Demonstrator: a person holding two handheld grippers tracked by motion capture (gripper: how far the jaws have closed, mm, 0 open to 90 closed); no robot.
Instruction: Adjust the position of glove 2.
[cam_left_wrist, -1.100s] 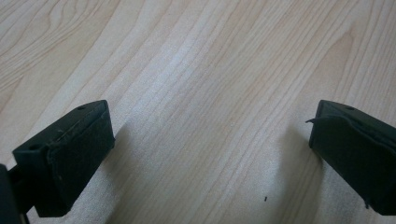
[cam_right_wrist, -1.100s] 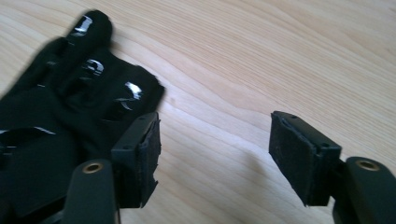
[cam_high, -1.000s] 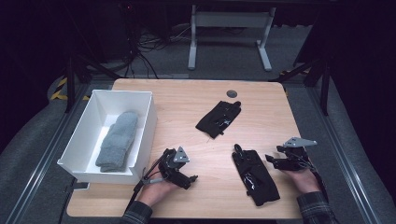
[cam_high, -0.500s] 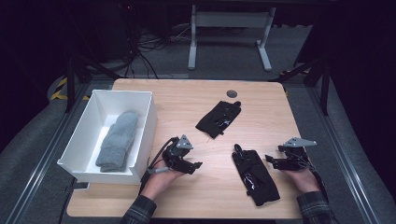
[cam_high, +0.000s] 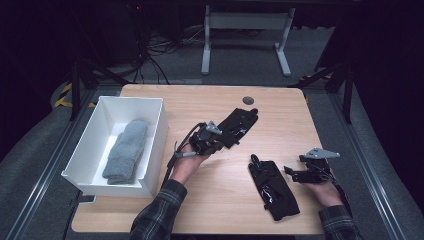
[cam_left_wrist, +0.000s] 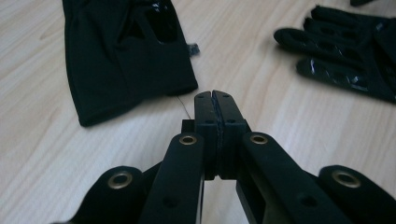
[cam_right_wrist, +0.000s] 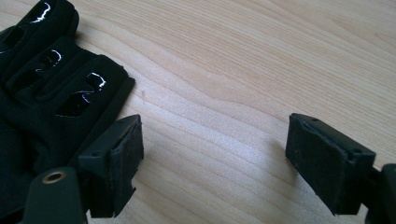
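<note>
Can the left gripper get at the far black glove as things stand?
Probably yes: the left gripper sits just short of the far black glove with bare table between, but its jaws have just closed on nothing and must reopen.

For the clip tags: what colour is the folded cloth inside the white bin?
Grey folded cloth, clearest in the high view.

Matt black cloth gloves (cam_high: 239, 126) with glossy patches on a smooth pale wood table (cam_high: 280, 107).
</note>
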